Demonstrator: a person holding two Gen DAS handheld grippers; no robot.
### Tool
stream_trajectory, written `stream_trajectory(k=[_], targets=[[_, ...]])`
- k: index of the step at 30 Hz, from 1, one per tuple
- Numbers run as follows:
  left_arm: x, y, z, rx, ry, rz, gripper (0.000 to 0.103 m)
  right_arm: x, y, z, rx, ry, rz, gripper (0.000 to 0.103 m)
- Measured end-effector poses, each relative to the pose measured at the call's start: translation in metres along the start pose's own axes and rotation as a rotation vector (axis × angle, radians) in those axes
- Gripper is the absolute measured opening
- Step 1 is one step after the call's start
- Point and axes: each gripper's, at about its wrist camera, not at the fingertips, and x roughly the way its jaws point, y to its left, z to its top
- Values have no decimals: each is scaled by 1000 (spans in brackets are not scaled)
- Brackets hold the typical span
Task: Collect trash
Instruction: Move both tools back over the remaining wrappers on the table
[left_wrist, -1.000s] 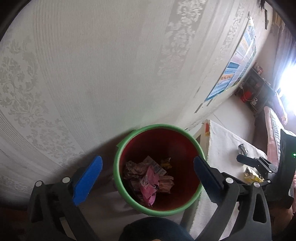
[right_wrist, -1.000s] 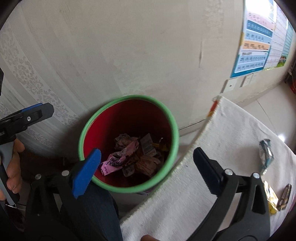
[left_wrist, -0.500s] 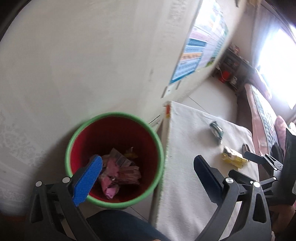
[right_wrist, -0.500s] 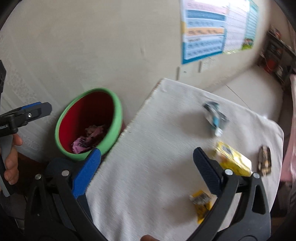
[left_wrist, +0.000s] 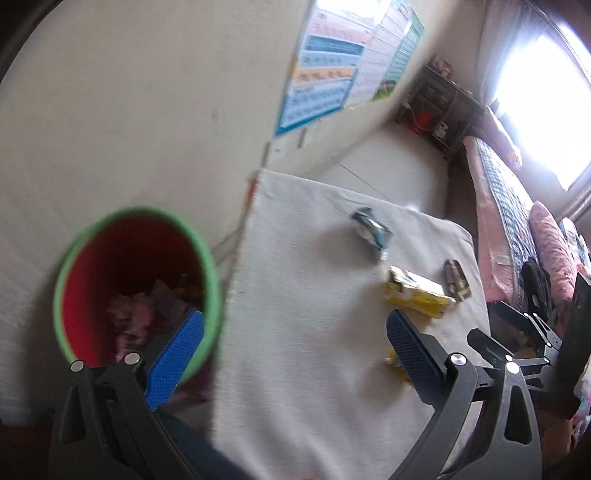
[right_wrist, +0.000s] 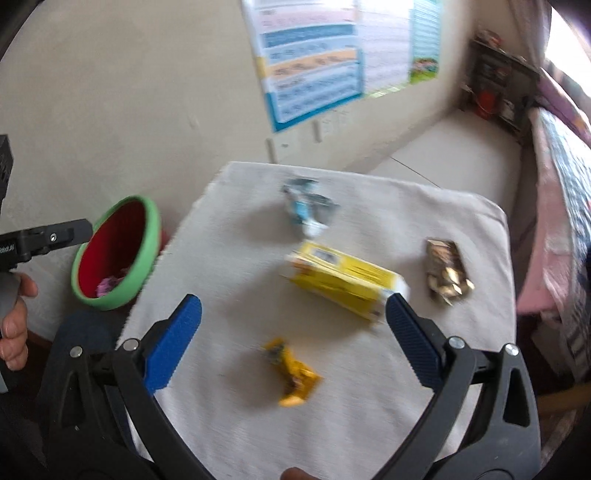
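Observation:
A red bin with a green rim (left_wrist: 207, 266) (right_wrist: 147, 251) stands left of a cloth-covered table (left_wrist: 303, 332) (right_wrist: 229, 266) and holds crumpled wrappers. On the cloth lie a yellow box (right_wrist: 343, 282) (left_wrist: 417, 295), a small yellow wrapper (right_wrist: 291, 373), a blue-silver wrapper (right_wrist: 306, 208) (left_wrist: 371, 229) and a gold-brown wrapper (right_wrist: 445, 273) (left_wrist: 456, 278). My right gripper (right_wrist: 293, 326) is open above the small yellow wrapper, empty. My left gripper (left_wrist: 295, 343) is open over the table's left part, its left finger in front of the bin.
A wall with a blue chart (right_wrist: 314, 70) runs behind the table. A bed with pink bedding (left_wrist: 524, 221) lies to the right, a dark shelf (left_wrist: 439, 107) in the far corner. A hand (right_wrist: 14, 325) holds the left gripper's handle at the right wrist view's left edge.
Both grippers have swung right, away from the bin and over the table. The trash on the cloth has come into full view. Both stay open and empty.

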Motion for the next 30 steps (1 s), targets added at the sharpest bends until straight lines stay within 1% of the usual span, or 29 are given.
stream_trajectory(k=[2, 3, 4, 7, 9, 12, 15, 18, 21, 24, 25, 27, 30], targets=[[8, -17, 1, 20, 10, -19, 95, 1, -17, -3, 23, 6, -15, 98], [15, -26, 2, 19, 28, -47, 95, 0, -23, -4, 28, 7, -25, 98], [19, -31, 2, 18, 40, -55, 95, -1, -31, -5, 31, 6, -41, 98], [30, -46, 6, 36, 70, -42, 95, -7, -46, -8, 38, -20, -85, 98], [33, -55, 8, 59, 69, -28, 95, -8, -58, -7, 66, -29, -94, 98], [37, -63, 14, 56, 68, -51, 95, -7, -75, -7, 113, -35, -109, 98], [46, -70, 18, 50, 76, -60, 95, -4, -90, -9, 143, -17, -124, 98], [55, -74, 21, 28, 76, -74, 95, -4, -100, -7, 136, -9, -143, 98], [63, -82, 24, 5, 40, -84, 95, -9, -112, -4, 131, -15, -178, 98], [71, -97, 28, 33, 60, -116, 95, -18, -126, -2, 146, -44, -214, 98], [74, -104, 31, 47, 82, -126, 95, -18, -132, -1, 157, -47, -220, 98], [77, -113, 34, 65, 98, -143, 95, -16, -141, -2, 178, -43, -226, 98], [83, -127, 41, 95, 106, -140, 95, -7, -151, -1, 199, -26, -230, 98]])
